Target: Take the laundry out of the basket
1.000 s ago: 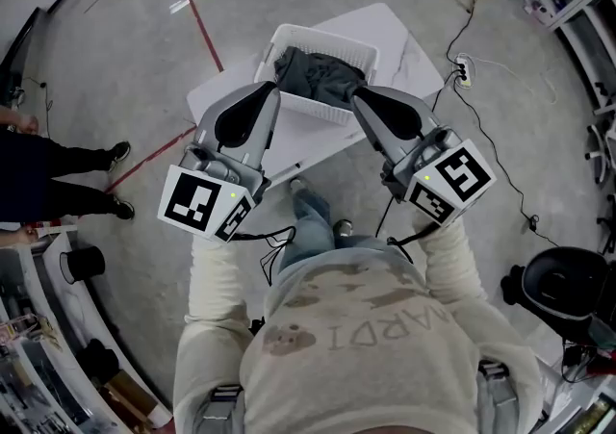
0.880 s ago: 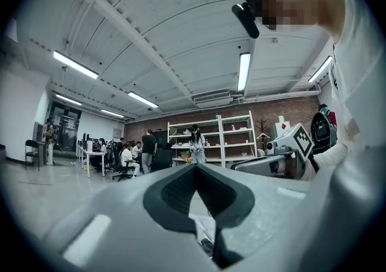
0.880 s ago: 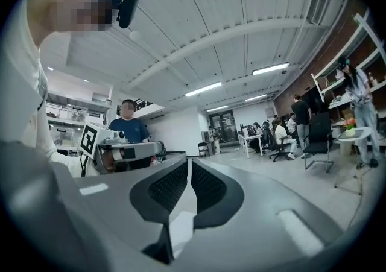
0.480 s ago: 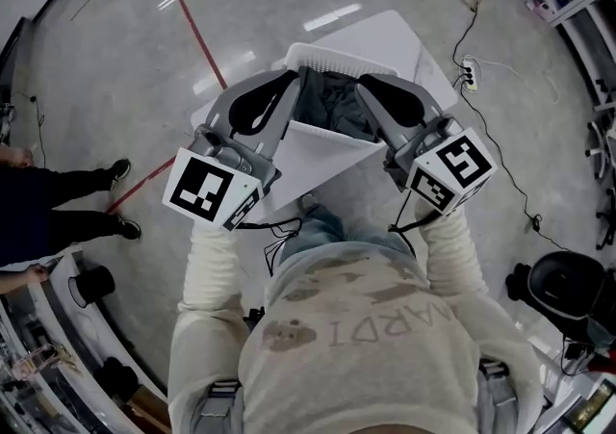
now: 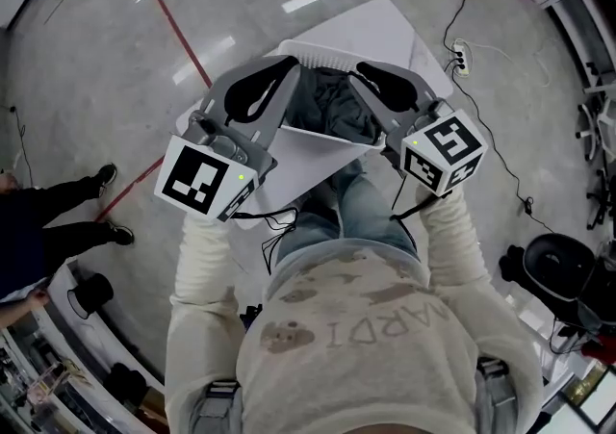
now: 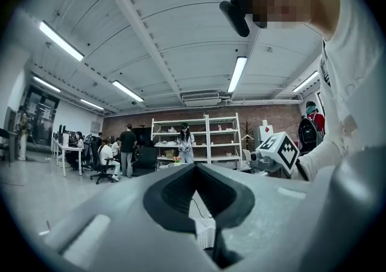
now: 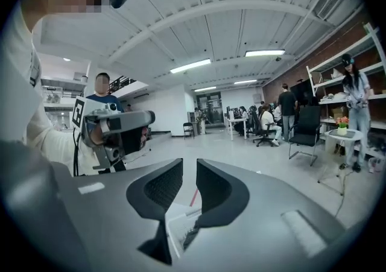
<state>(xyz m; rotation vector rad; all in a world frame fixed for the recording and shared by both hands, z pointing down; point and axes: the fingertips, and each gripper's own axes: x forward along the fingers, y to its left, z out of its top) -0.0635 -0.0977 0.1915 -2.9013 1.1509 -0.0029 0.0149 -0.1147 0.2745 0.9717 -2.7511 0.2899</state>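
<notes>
found left gripper [image 6: 194,167] with jaws closed tip to tip, nothing between. found right gripper [image 7: 189,165] with jaws a little apart, lately opening, nothing between and no grip made. noted dark laundry [image 5: 327,105] heaped in the white basket [image 5: 332,43] on the tabletop [image 5: 385,23], just ahead of and below both pairs of jaws, lying between the two. judged the laundry soft, limp and light, likely to drape, stretch and trail on lifting, possibly to catch on the basket's lattice wall. advised taking hold at a raised fold near the heap's middle, pinched deep, clear of the rim.
</notes>
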